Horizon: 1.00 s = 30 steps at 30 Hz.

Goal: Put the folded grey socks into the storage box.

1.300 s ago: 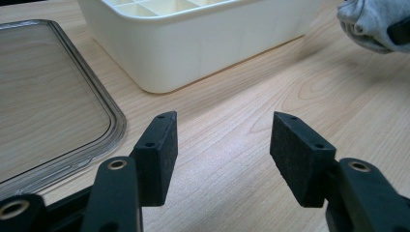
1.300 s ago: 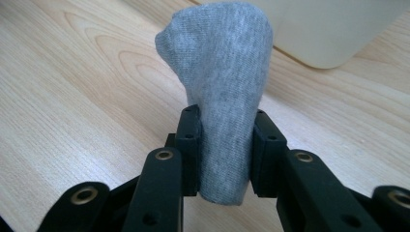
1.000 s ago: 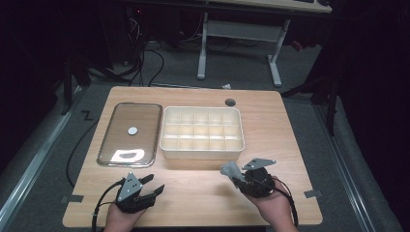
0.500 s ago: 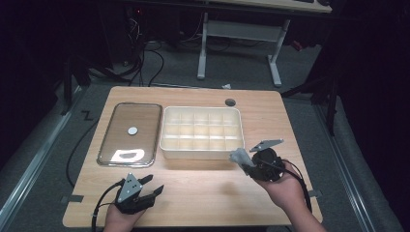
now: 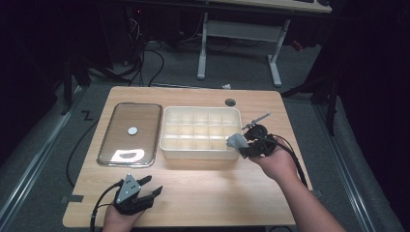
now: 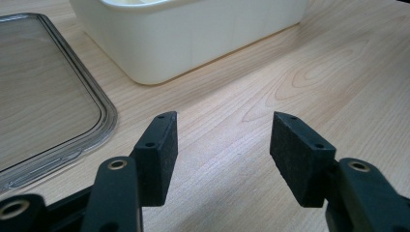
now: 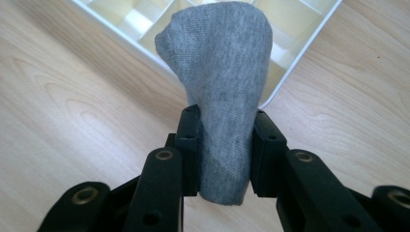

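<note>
A rolled grey sock (image 7: 220,96) is clamped between the jaws of my right gripper (image 7: 221,150), which is shut on it. In the high view that gripper (image 5: 241,145) holds the grey sock (image 5: 235,141) at the front right corner of the cream divided box (image 5: 201,109). The box (image 7: 145,46) has several empty compartments. My left gripper (image 5: 150,191) rests at the table's front left, open, with bare wood between its pads (image 6: 157,152). It points toward the box wall (image 6: 193,36) and the clear lid (image 6: 43,106).
The clear lid (image 5: 130,133) with a white round spot lies flat to the left of the box. A round cable hole (image 5: 230,102) sits behind the box. Cables trail from both grippers. Dark floor, table legs and wires lie beyond the far edge.
My right gripper has carried the grey sock forward and left, from the table's front right up to the box's front right corner. The left gripper has stayed put.
</note>
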### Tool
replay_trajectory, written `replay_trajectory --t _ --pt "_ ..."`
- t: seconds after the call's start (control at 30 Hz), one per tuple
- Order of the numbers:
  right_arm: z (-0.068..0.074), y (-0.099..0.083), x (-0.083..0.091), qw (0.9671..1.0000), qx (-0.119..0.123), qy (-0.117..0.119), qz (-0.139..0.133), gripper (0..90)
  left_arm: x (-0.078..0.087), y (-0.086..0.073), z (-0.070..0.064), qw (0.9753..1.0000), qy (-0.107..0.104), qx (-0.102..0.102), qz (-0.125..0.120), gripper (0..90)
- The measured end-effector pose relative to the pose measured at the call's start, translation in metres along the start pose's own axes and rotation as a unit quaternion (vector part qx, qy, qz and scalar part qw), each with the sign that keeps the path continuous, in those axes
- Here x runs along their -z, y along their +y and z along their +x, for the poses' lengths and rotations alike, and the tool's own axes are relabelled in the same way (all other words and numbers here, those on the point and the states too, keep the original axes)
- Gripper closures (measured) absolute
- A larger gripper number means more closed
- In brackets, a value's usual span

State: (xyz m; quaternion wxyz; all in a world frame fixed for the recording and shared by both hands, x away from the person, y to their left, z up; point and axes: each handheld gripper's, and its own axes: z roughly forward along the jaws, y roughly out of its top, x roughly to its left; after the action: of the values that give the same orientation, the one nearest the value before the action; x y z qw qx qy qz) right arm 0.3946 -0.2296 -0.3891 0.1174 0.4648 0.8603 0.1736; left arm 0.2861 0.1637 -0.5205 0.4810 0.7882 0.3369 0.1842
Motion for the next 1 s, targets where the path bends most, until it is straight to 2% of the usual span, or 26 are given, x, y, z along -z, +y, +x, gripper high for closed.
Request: replay_trajectory --t 0.2,0.27,0.33,0.5,0.57,0.83,0.93,0.97,1.0 --pt "-0.005 0.023 -0.020 0.9989 0.008 -0.011 0.044 71.1 0.002 0.000 0.000 1.0000 -0.002 -0.001 -0.005 43.9" --pt "-0.004 0.029 -0.024 0.9986 0.002 -0.018 0.050 71.1 0.002 0.001 0.001 1.0000 -0.002 -0.001 -0.006 43.9" --pt "-0.006 0.033 -0.028 0.9984 0.013 -0.017 0.052 71.1 0.002 0.000 0.001 1.0000 -0.002 0.001 -0.008 43.8" --pt "-0.006 0.044 -0.038 0.9964 0.011 -0.020 0.082 71.2 0.001 0.000 0.001 1.0000 -0.003 0.001 -0.006 43.9" --pt "-0.007 0.048 -0.043 0.9950 0.012 -0.016 0.097 71.1 0.001 0.000 0.001 1.0000 -0.006 0.000 -0.003 44.1" --pt "-0.006 0.055 -0.052 0.9914 0.017 -0.027 0.127 71.1 0.000 0.000 0.000 0.9999 -0.009 0.001 -0.003 44.1" --pt "-0.008 0.056 -0.055 0.9910 0.013 -0.024 0.131 71.2 0.000 0.000 0.000 0.9999 -0.011 -0.001 0.001 44.2" --pt "-0.009 0.056 -0.057 0.9906 0.015 -0.023 0.134 71.2 0.000 0.000 0.000 0.9999 -0.012 -0.001 0.002 44.2" --pt "-0.008 0.057 -0.058 0.9895 0.008 -0.026 0.142 71.3 -0.001 0.000 -0.001 0.9999 -0.013 -0.001 0.001 44.2"
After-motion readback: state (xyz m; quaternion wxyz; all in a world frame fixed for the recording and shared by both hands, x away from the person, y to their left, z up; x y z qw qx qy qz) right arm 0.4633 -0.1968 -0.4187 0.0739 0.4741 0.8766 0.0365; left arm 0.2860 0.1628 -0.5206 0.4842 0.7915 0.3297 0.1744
